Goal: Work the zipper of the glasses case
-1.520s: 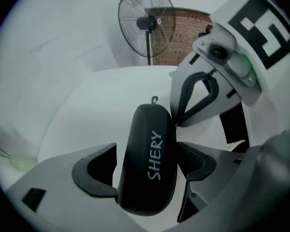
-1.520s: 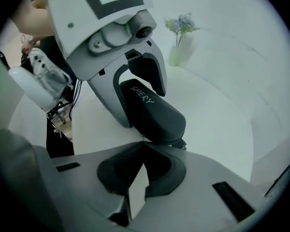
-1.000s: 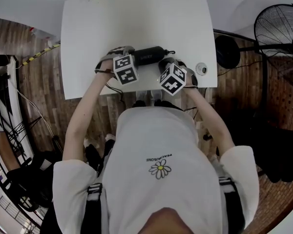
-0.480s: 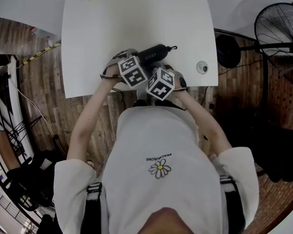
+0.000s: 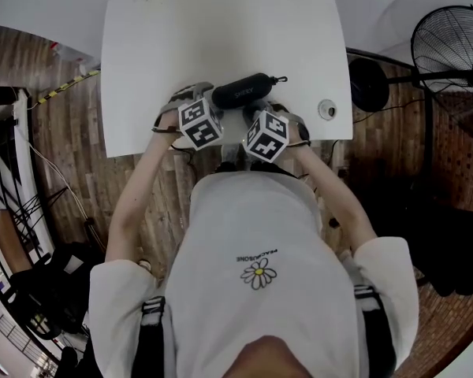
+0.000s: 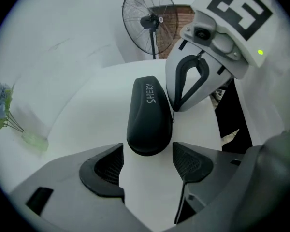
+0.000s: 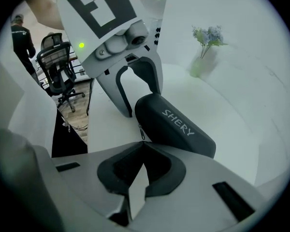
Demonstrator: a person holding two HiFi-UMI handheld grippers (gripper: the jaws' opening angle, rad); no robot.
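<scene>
Left gripper (image 6: 147, 161): jaws spread; the near end of the case (image 6: 149, 115) lies between the tips, with a gap to each pad.
Right gripper (image 7: 142, 164): jaws pressed together, tips at the zipper pull (image 7: 141, 132) on the case's side; cannot tell whether the pull is pinched.
Case: black, closed, flat on the table (image 5: 181, 38), near its 6 o'clock edge in the head view, long axis about 8 to 2 o'clock, at 12 o'clock of both grippers.
Table extras: small round disc (image 5: 325, 109) at 3 o'clock of the case; flowers (image 7: 208, 35) at the far edge.
Surround: fan (image 6: 147, 21) beyond the table.
</scene>
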